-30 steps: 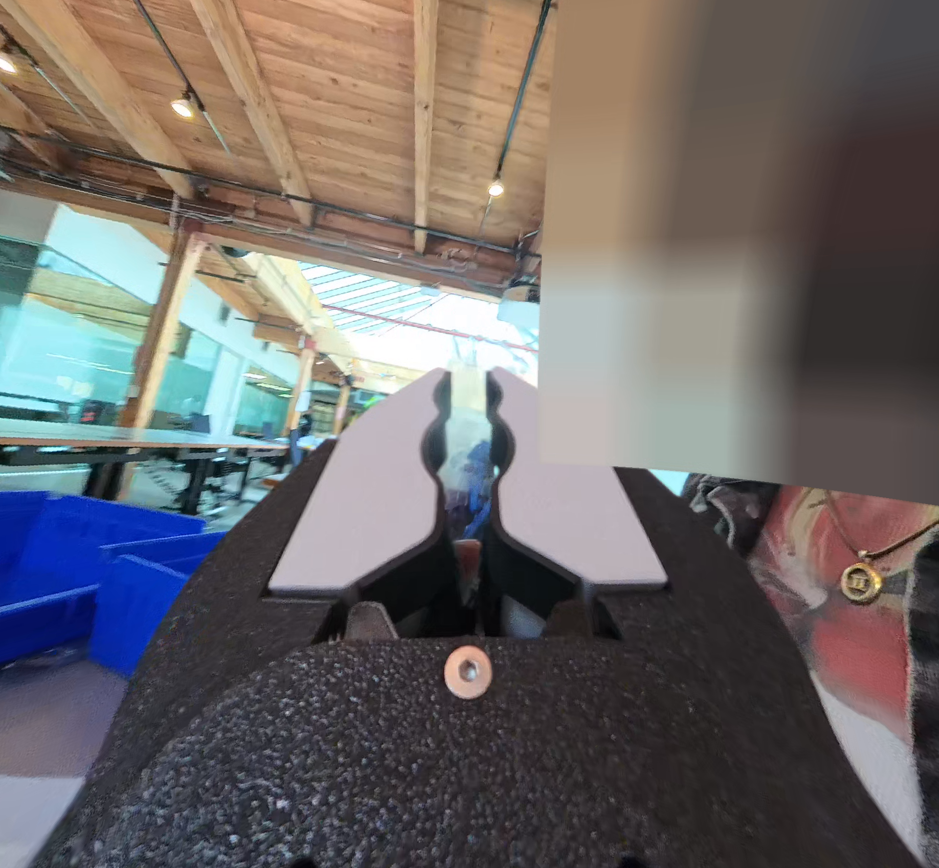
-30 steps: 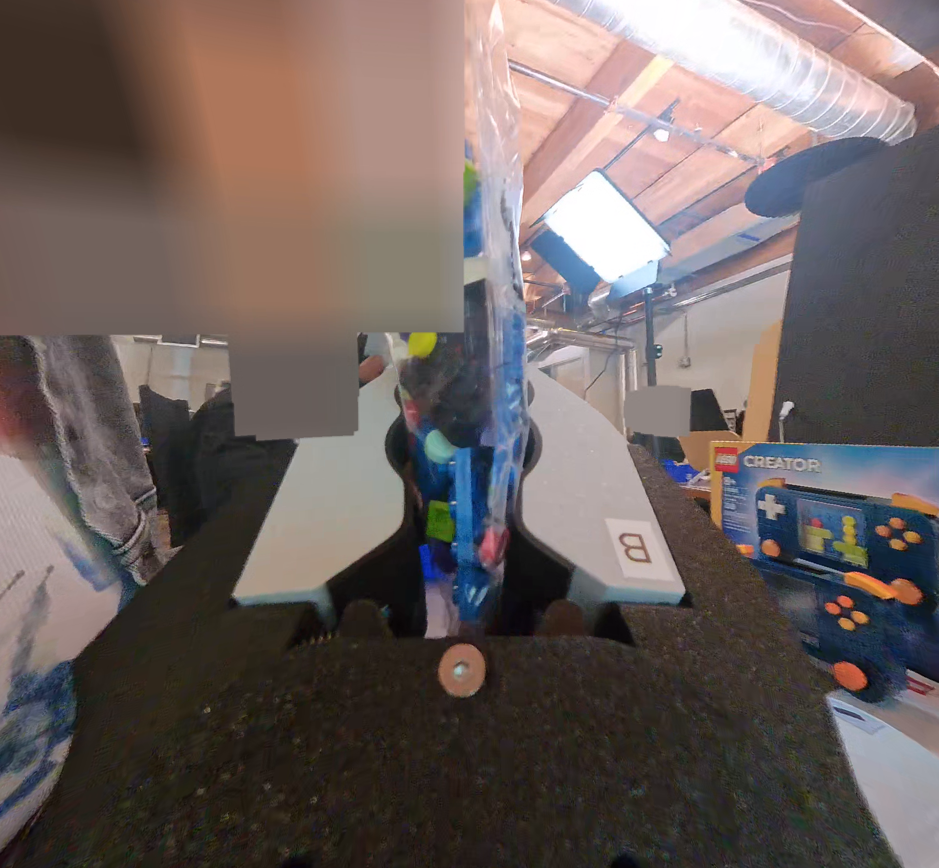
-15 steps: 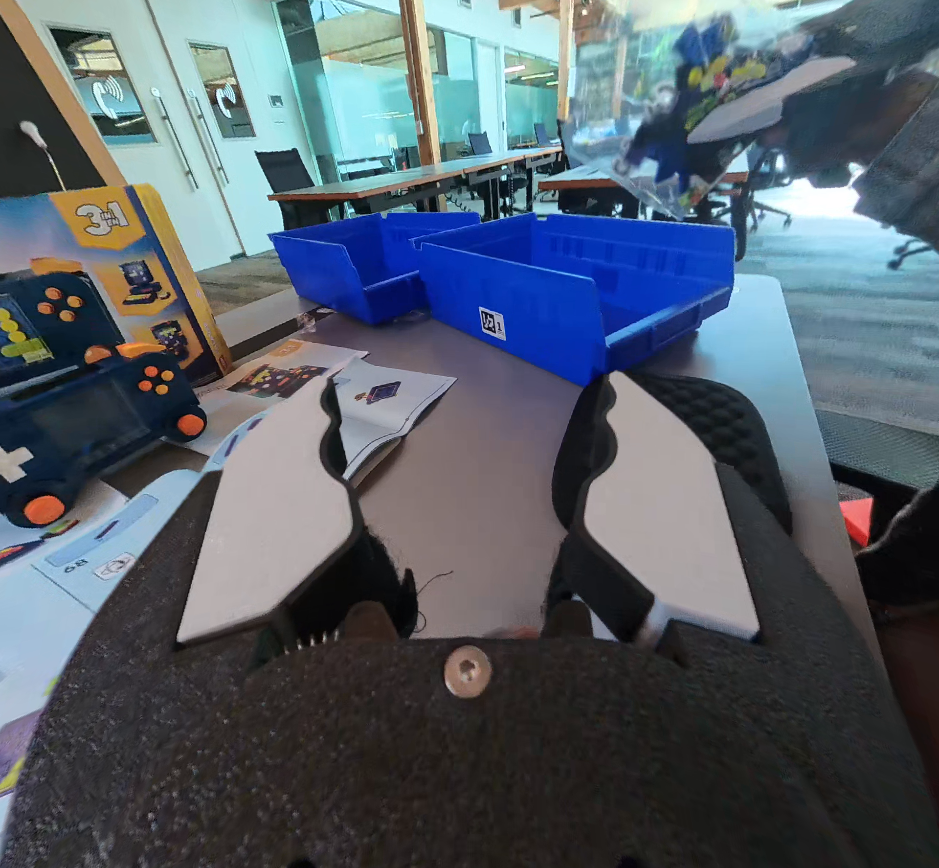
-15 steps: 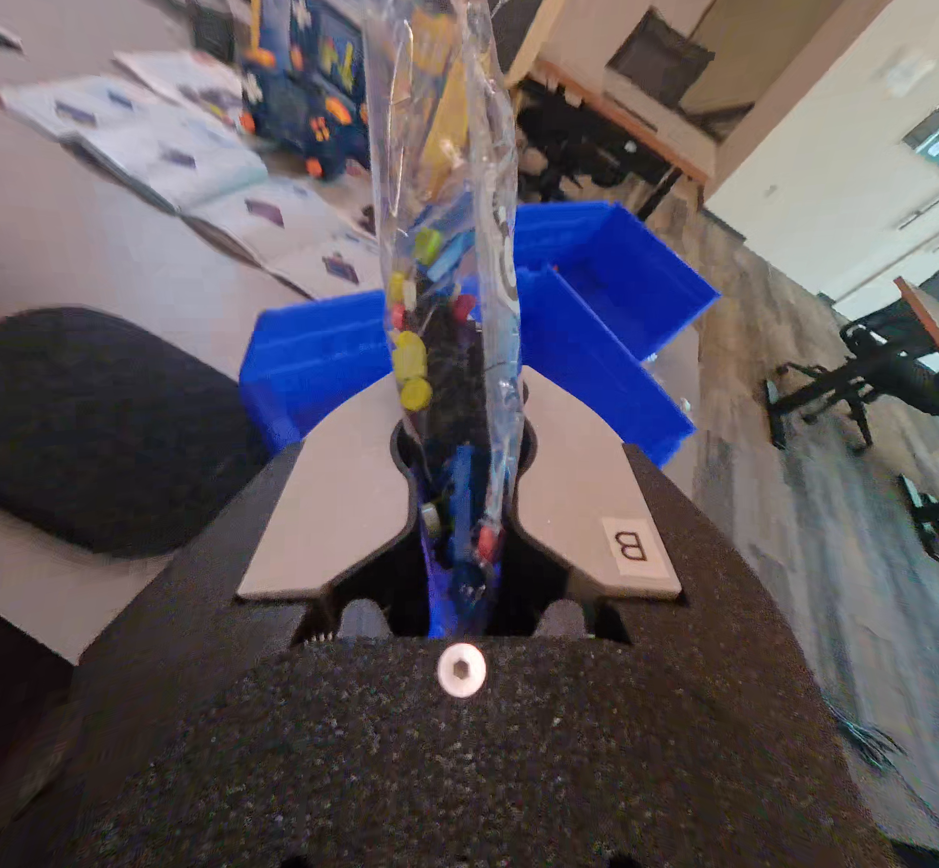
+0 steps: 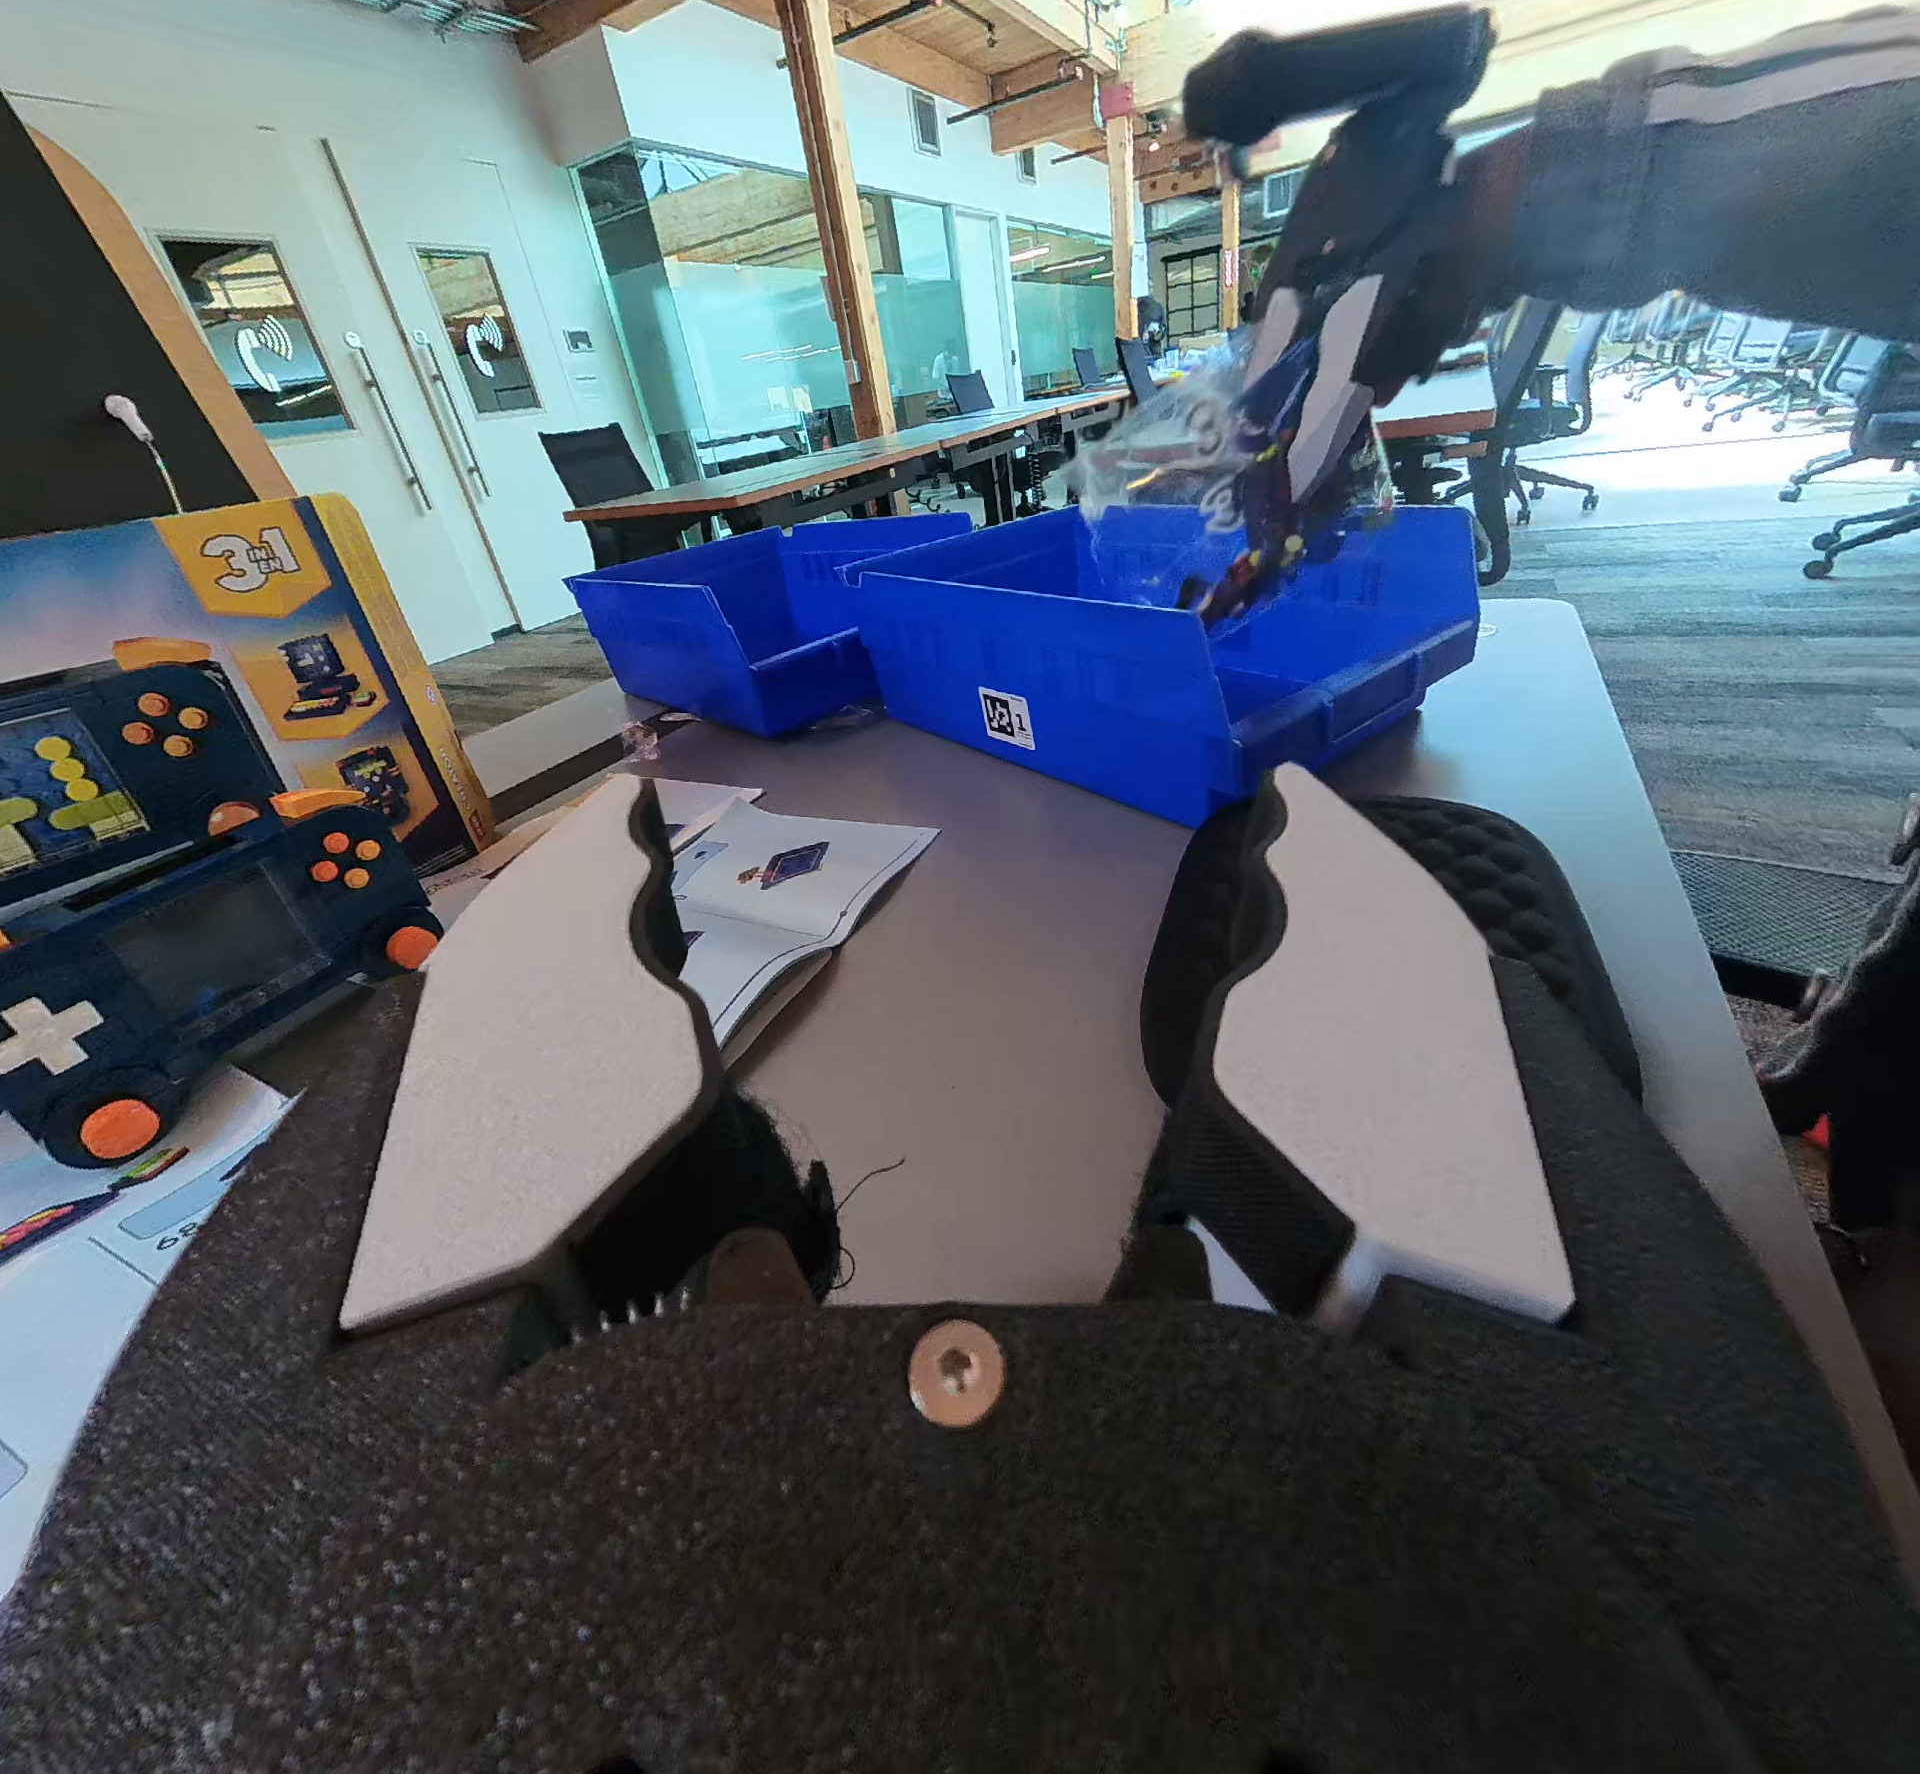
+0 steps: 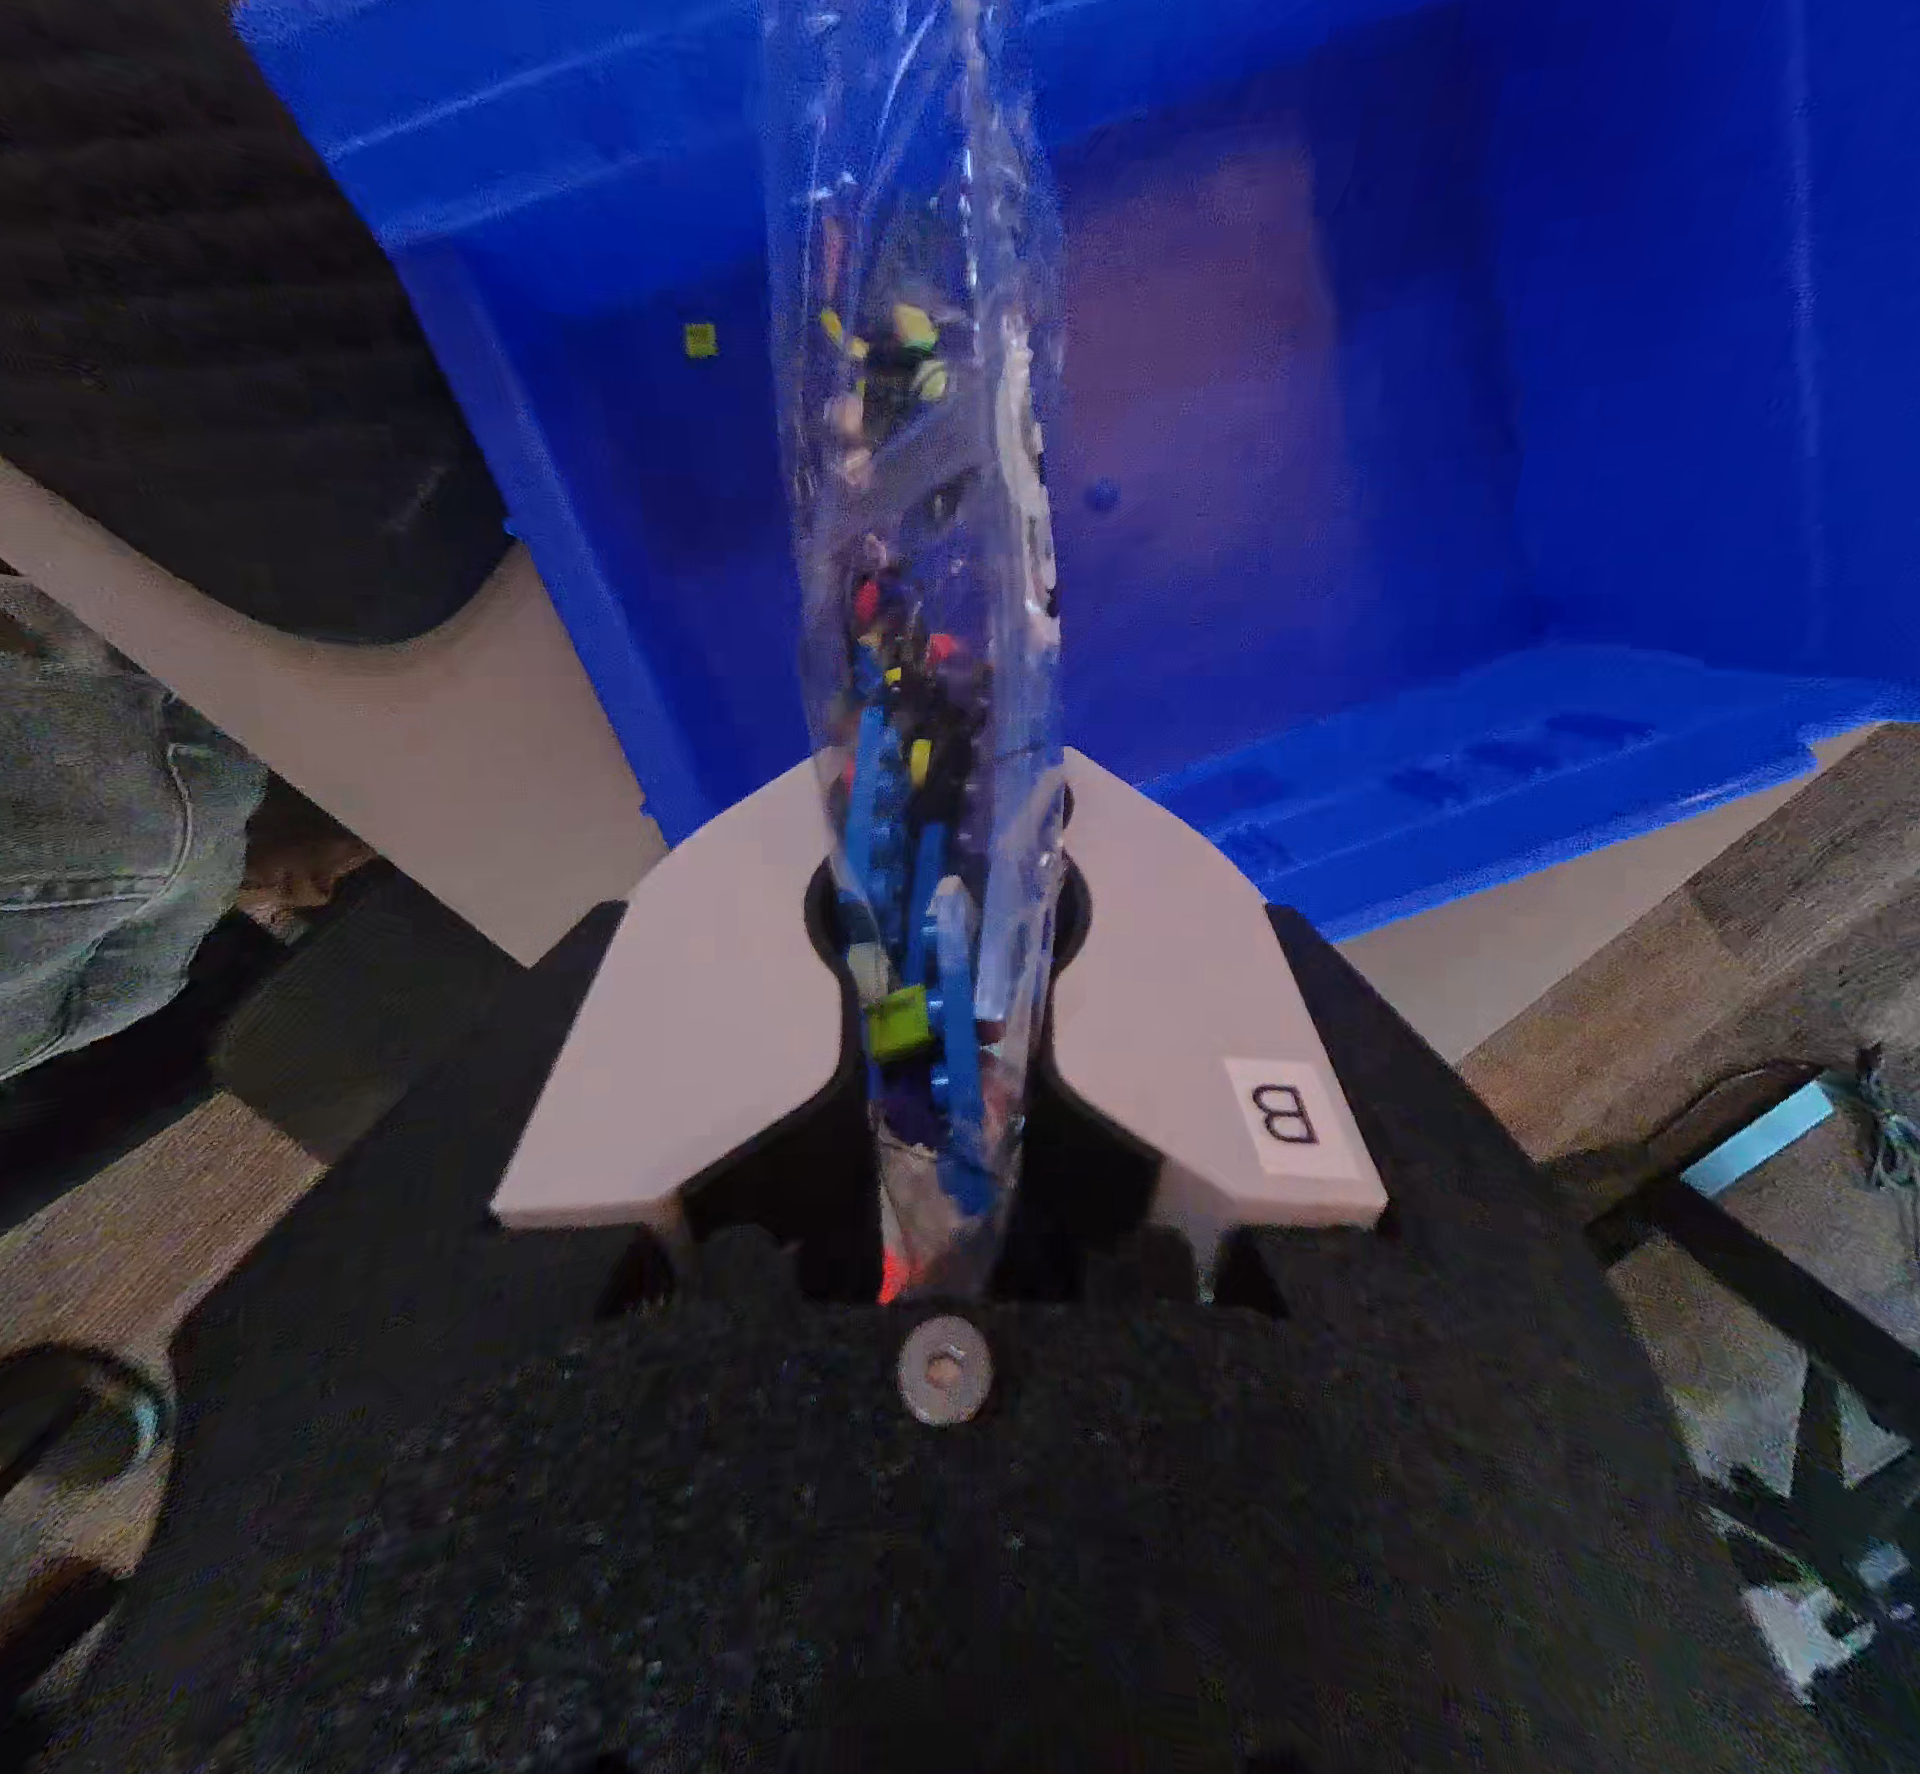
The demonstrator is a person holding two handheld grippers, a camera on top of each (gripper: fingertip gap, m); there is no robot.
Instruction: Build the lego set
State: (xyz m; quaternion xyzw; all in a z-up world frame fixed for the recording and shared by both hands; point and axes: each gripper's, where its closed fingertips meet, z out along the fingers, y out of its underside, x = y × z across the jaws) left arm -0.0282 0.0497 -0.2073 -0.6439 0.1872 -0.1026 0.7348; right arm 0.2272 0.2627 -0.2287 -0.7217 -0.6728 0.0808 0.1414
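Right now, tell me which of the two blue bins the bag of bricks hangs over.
The nearer, larger blue bin, the one with the white sticker on its side. The right tongs hold the bag above it; the smaller bin sits beside it.

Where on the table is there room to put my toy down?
Bare grey table lies between the open booklet and the black pad, in front of the nearer blue bin. The left side is crowded: lego box, more instruction sheets.

Our left gripper low and agape; our right gripper raised, tilted downward, clamped tight.
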